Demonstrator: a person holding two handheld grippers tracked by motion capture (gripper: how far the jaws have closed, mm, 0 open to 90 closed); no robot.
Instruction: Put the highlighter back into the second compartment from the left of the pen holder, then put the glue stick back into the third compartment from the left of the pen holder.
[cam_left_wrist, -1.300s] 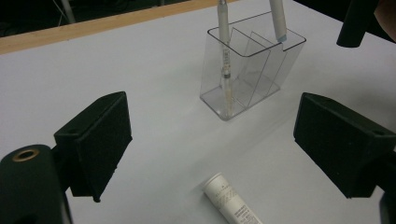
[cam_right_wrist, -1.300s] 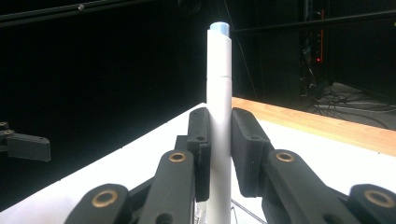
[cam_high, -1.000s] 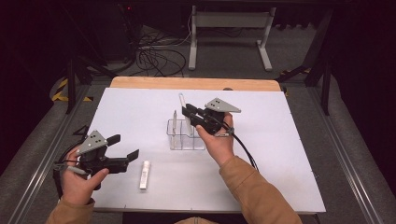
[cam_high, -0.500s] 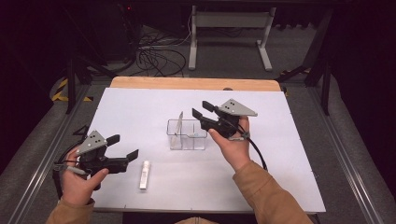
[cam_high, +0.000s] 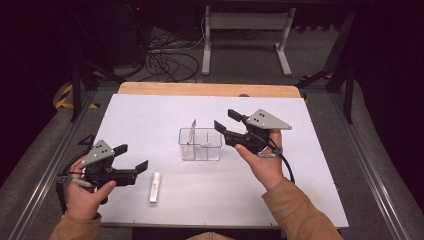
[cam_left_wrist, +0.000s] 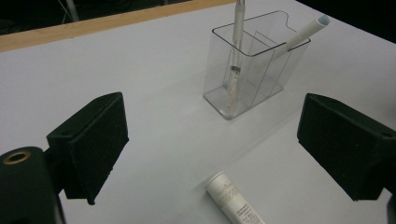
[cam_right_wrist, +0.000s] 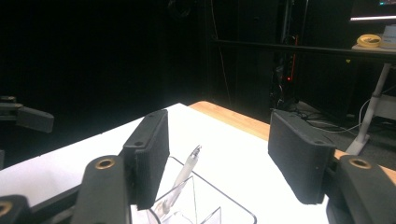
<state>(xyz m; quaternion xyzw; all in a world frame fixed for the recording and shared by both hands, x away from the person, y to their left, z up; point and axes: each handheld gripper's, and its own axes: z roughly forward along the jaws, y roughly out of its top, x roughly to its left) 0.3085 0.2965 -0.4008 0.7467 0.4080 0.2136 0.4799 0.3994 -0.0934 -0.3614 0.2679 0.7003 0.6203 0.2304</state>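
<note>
My right gripper (cam_high: 224, 120) has drawn back right of the holder (cam_high: 201, 144), jaws just opening, nothing between them; the pen (cam_high: 190, 138) stands inside. Left gripper (cam_high: 134, 157) open (empty). Next the tube (cam_high: 155, 187), lower centre: I'd approach low, squarely across it. Free table all round, front edge near.

Lit evenly from overhead; white table (cam_high: 150, 115) rendered bright, close to washed out, surroundings beyond sunk in near black. Shadows soft and short, seen beside clear holder (cam_high: 200, 145) and white tube (cam_high: 155, 186). High view slightly grainy, soft in detail. Left gripper view sharp on holder, nearest jaw pads blurred, faint reflections on clear walls. Right gripper view dim overall, background underexposed, small red glow and pale strip glaring far off, jaws slightly soft
</note>
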